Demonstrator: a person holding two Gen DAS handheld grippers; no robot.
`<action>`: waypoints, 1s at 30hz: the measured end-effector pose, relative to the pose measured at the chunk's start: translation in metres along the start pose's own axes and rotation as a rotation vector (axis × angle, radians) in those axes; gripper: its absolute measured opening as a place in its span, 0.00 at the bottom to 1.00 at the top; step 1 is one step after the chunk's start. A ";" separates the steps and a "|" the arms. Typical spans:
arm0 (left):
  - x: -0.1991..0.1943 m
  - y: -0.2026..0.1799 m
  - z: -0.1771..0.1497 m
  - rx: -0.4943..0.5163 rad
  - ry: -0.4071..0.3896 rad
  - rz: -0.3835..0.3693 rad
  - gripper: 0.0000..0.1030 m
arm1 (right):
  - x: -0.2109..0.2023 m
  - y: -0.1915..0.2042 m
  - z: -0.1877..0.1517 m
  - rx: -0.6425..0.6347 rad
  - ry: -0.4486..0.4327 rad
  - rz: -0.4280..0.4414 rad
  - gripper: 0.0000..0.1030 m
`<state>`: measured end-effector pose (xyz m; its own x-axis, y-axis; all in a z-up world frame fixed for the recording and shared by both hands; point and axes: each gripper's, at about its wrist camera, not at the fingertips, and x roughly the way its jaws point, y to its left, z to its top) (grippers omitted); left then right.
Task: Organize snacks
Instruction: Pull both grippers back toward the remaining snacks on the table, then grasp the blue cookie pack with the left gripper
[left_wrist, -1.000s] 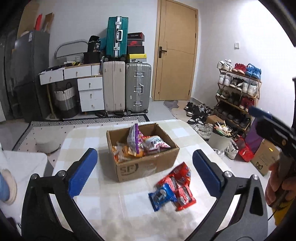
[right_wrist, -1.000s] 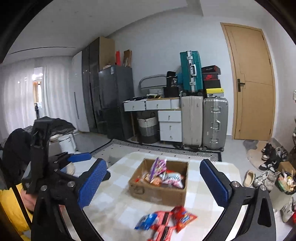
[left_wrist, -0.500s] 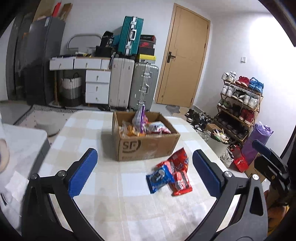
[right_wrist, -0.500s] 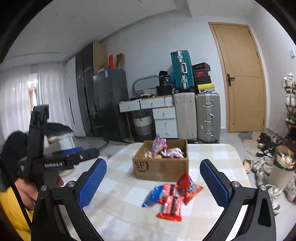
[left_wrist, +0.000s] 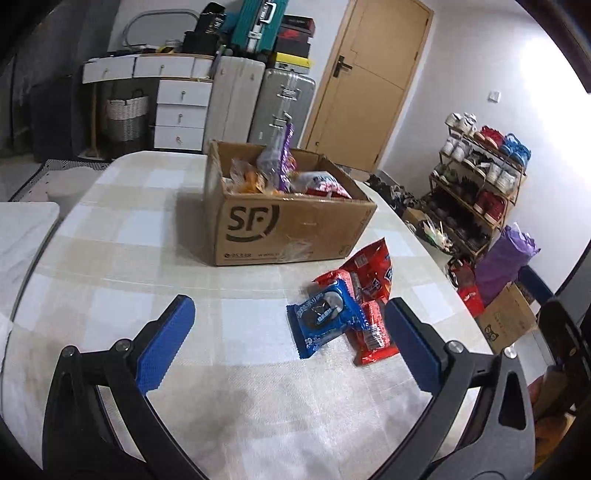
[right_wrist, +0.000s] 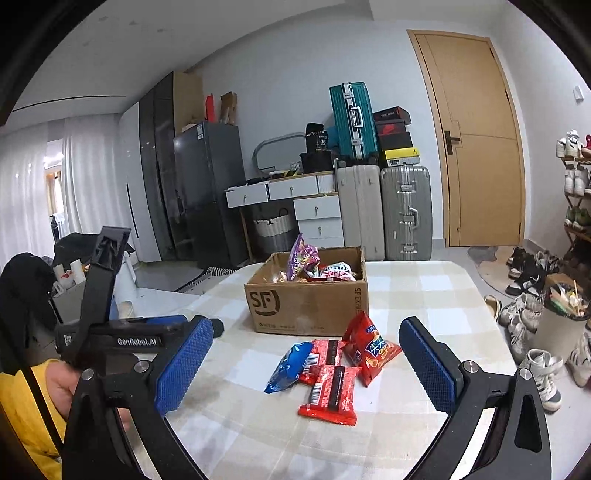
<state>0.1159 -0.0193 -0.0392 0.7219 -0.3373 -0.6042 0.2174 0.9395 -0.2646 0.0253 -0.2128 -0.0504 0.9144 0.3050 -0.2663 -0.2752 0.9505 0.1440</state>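
Since a moment ago you have brought both grippers down and closer to the table (left_wrist: 110, 266), so the loose snacks now sit larger in both views; the blue cookie packet (left_wrist: 327, 317) lies flat on the checked cloth, overlapping the red packets (left_wrist: 371, 332) beside it, and a red chip bag (left_wrist: 369, 273) lies just behind them, near the front of the cardboard box (left_wrist: 288, 229); the box stands open on the table, already holding several bags, with a purple bag (left_wrist: 279, 157) standing upright in it; your left gripper (left_wrist: 288, 345) is spread wide and holds nothing, its right pad just beside the red packets; your right gripper (right_wrist: 306, 365) is likewise released and empty, the snack pile lying between its pads in its own view; behind the table stand suitcases (right_wrist: 384, 214), a white drawer unit (right_wrist: 317, 218) and a wooden door (right_wrist: 476, 147); a shoe rack (left_wrist: 480, 184) stands to the right.
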 end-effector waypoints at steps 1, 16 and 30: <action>0.008 -0.001 -0.001 0.008 0.007 -0.008 0.99 | 0.003 -0.002 -0.001 0.004 -0.003 0.002 1.00; 0.120 -0.020 -0.007 0.025 0.143 -0.056 0.99 | 0.056 -0.046 -0.025 0.146 0.105 0.045 1.00; 0.210 -0.036 -0.013 -0.016 0.233 -0.097 0.71 | 0.079 -0.071 -0.046 0.246 0.192 0.063 1.00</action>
<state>0.2512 -0.1251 -0.1661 0.5271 -0.4323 -0.7316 0.2670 0.9016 -0.3404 0.1032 -0.2538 -0.1251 0.8184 0.3904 -0.4217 -0.2278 0.8941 0.3856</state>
